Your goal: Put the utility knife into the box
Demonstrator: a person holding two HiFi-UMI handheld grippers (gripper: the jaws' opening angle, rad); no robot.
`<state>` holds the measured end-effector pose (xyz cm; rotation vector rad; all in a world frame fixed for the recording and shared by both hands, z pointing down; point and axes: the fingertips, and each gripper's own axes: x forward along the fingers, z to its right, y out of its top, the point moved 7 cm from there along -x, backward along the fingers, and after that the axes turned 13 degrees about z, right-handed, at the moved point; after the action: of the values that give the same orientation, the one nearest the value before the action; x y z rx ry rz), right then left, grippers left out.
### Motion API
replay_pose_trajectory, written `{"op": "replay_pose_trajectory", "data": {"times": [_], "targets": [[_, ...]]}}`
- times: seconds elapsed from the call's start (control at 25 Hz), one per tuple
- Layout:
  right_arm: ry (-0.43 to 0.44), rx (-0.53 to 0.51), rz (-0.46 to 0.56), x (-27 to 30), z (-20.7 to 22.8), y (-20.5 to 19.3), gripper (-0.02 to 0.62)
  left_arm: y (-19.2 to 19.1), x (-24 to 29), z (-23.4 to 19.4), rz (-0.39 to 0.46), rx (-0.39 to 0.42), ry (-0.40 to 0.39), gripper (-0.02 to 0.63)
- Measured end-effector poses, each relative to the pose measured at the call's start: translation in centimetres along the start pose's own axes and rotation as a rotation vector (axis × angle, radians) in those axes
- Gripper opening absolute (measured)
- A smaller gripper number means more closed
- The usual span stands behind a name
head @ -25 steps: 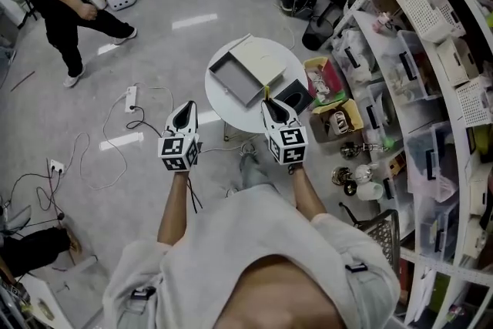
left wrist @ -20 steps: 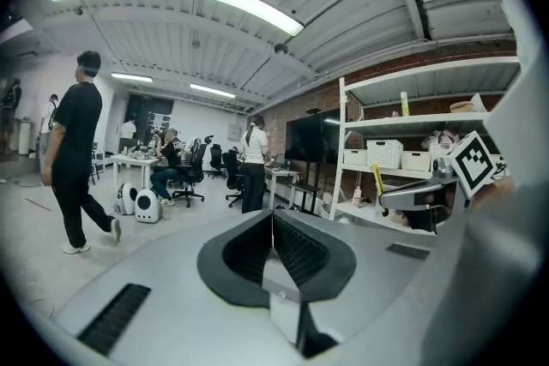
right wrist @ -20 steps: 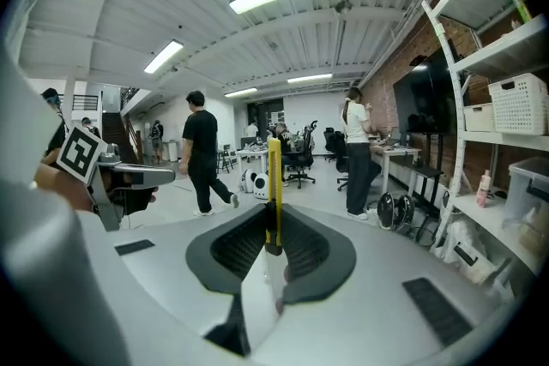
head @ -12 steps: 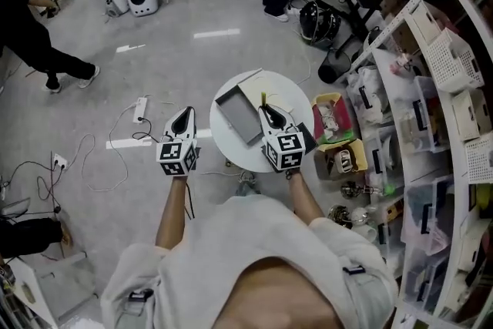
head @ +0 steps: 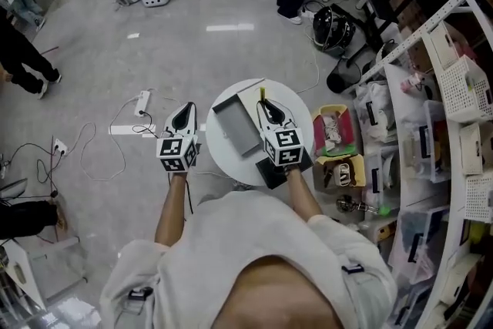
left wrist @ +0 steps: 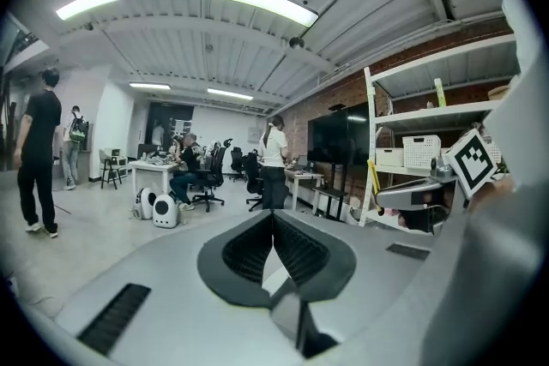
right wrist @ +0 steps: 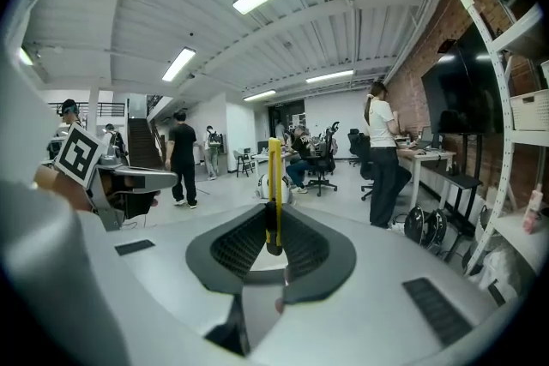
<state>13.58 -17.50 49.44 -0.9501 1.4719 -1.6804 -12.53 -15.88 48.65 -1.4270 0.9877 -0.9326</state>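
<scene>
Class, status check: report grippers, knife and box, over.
Right gripper shut on utility knife, above table beside open box. Left gripper shut, empty, off table's left edge. Nothing blocking box.

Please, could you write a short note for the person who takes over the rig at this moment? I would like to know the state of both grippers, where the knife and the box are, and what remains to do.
Left gripper: shut, empty, held off the left edge of the round white table.
Right gripper: shut on the yellow utility knife, which sticks out forward past the jaws, above the table.
Box: grey, open, looks empty, on the table just left of the right gripper.
Done: the knife is gripped.
Left: bring the knife over the box, lower it in, open the jaws.
</scene>
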Motion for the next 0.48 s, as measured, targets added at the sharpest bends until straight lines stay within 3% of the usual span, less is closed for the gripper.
{"op": "replay_pose_trajectory", "data": {"times": [0.48], "targets": [[0.030, 0.038, -0.033, 2.9, 1.4, -1.1, 0.071, -0.5, 2.0, -0.5, -0.040, 0.010, 0.030, 0.020]]}}
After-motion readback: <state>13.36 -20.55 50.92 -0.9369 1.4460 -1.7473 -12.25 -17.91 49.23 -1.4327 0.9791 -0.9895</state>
